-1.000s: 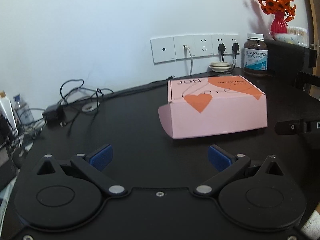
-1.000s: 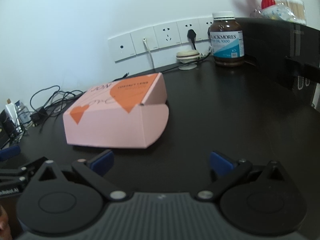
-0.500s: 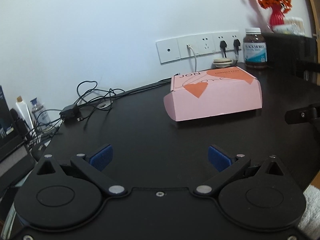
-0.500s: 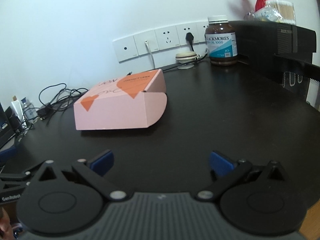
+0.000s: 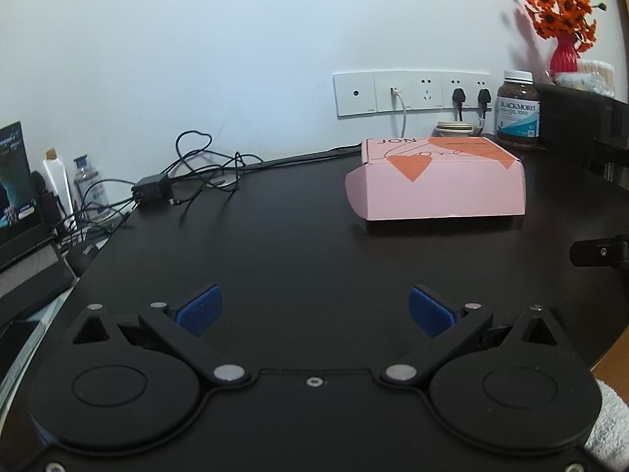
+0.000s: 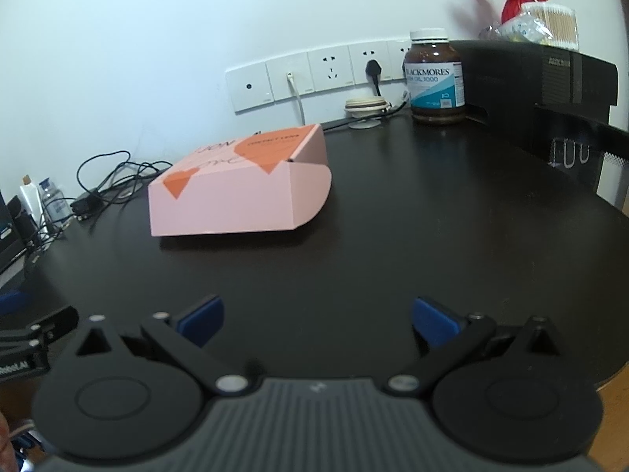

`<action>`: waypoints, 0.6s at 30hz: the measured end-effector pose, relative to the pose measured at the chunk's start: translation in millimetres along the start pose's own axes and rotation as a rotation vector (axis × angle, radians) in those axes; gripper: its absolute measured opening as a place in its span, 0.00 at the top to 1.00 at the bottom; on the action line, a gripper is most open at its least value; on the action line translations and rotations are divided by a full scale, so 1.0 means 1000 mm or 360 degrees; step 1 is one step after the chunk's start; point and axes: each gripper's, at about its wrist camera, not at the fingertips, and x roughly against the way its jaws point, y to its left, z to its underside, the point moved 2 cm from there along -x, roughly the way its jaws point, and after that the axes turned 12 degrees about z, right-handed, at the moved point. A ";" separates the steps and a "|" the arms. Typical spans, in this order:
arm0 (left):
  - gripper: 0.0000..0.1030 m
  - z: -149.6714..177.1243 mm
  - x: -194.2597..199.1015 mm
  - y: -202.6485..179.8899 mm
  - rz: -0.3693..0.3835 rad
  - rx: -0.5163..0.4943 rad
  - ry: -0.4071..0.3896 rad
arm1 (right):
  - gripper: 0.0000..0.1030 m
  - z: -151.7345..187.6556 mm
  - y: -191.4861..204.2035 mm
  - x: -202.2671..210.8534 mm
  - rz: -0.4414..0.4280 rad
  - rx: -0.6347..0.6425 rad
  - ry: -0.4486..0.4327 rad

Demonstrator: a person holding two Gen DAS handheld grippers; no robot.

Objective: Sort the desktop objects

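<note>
A closed pink cardboard box (image 5: 436, 185) with orange hearts lies on the black desk (image 5: 295, 251), toward the back; in the right wrist view the box (image 6: 236, 192) shows its side flap. A brown supplement bottle (image 6: 434, 76) with a white cap stands by the wall, also the bottle (image 5: 518, 108) in the left wrist view. My left gripper (image 5: 314, 310) is open and holds nothing, well short of the box. My right gripper (image 6: 316, 320) is open too, empty, with the box ahead and to its left.
Black cables and a charger (image 5: 151, 190) lie at the back left near small bottles (image 5: 90, 188). A black organiser (image 6: 550, 90) with a red flower vase (image 5: 564, 53) stands at the right. Wall sockets (image 5: 409, 92) run along the back. A small round lidded tin (image 6: 365, 106) sits below them.
Both grippers have drawn back from the pink box, which now looks smaller and farther off. Both stay open. The box has not moved on the desk.
</note>
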 end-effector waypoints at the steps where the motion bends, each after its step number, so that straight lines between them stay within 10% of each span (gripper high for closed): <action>1: 0.00 0.001 0.000 0.001 0.0003 0.0014 0.0004 | 0.01 0.000 0.000 0.001 0.0004 0.0000 -0.0001; 18: 0.00 0.016 0.001 0.000 0.0004 0.0040 0.0055 | 0.01 0.011 0.005 0.008 0.0063 0.0028 -0.0051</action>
